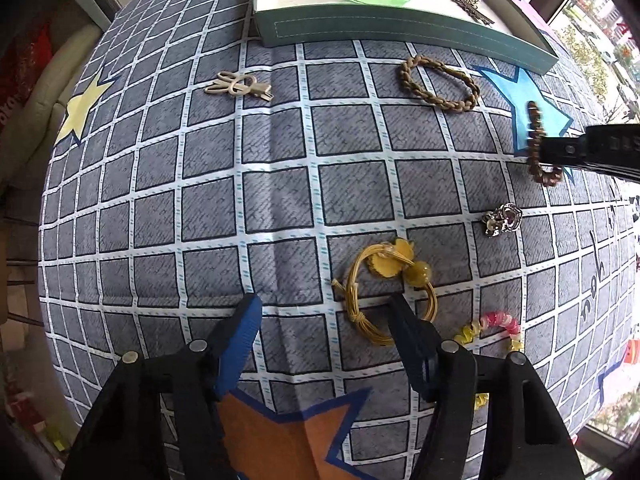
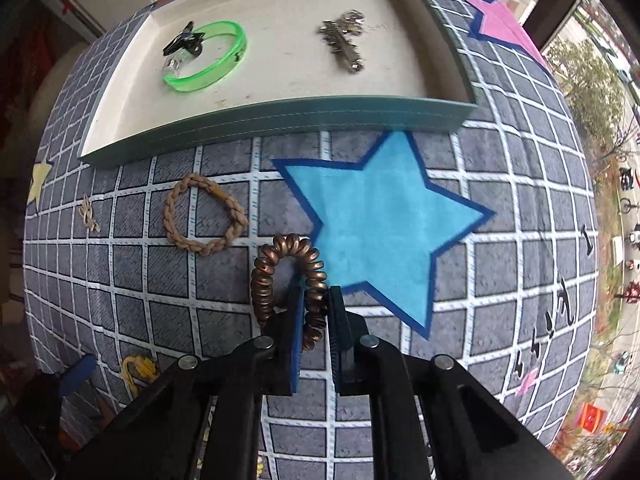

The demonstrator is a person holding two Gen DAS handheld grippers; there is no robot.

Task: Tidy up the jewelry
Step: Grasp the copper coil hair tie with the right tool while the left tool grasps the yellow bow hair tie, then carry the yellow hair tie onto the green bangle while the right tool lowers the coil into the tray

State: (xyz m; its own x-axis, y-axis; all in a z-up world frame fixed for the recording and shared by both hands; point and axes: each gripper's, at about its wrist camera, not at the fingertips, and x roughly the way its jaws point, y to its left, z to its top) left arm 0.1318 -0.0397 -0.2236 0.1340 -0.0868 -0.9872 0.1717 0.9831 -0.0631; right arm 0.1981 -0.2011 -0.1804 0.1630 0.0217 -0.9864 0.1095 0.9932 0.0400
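My right gripper point(image 2: 316, 292) is shut on a brown spiral hair tie point(image 2: 280, 268) and holds it above the cloth near the blue star; it also shows in the left wrist view point(image 1: 536, 148). My left gripper point(image 1: 324, 304) is open, low over the cloth, beside a yellow hair tie point(image 1: 384, 280). The teal tray point(image 2: 280, 118) holds a green bangle point(image 2: 208, 56), a black clip point(image 2: 182, 38) and a metal hairpin point(image 2: 342, 40). A braided tan hair tie point(image 1: 438, 82) point(image 2: 204, 216), a beige clip point(image 1: 240, 86), a silver brooch point(image 1: 502, 220) and a pink-yellow bead bracelet point(image 1: 496, 326) lie on the cloth.
The table wears a grey checked cloth point(image 1: 280, 184) with star patches. The tray stands at the far edge point(image 1: 400, 32). A window is on the right side.
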